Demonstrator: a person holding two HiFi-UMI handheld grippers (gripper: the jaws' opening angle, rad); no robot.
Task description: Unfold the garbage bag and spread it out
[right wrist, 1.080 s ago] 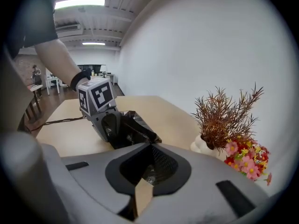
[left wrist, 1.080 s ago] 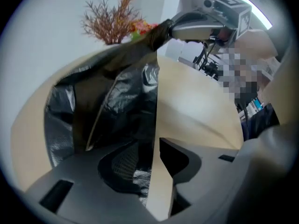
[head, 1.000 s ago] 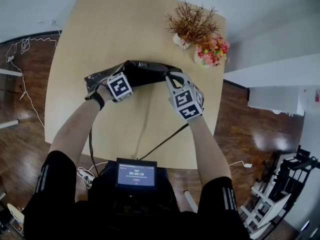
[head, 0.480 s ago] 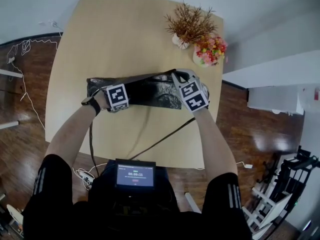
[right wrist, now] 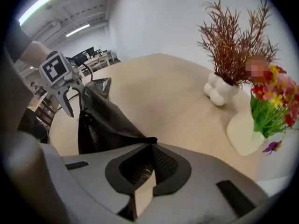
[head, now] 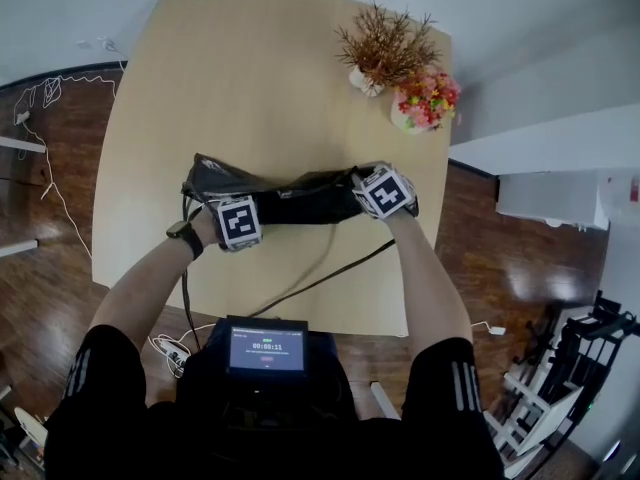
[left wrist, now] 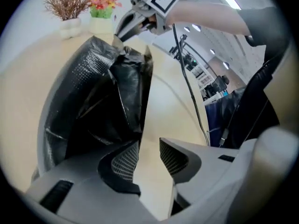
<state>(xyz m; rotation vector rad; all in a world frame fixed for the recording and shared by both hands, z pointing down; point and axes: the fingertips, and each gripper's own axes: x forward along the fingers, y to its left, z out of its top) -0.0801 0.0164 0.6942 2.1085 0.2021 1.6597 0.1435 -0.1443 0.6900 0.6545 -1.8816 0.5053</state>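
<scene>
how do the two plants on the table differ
The dried brown plant is bare twiggy sprays; the flower bunch has colourful blooms and green leaves. The first sits in a bumpy white vase; the second in a smooth cream vase. Both stand upright, side by side on the table.

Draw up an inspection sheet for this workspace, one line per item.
Surface: beige table.
Job's things: black bag stretched between the grippers, crumpled, not flat.
Clutter: dried plant and flowers, in white vases, far right corner.
Grippers: left gripper jaws apart, bag beside them, not pinched; right gripper shut on the bag's end.
Cables: black cable across the table's near side; white cable on the floor.
Surroundings: wooden floor.
</scene>
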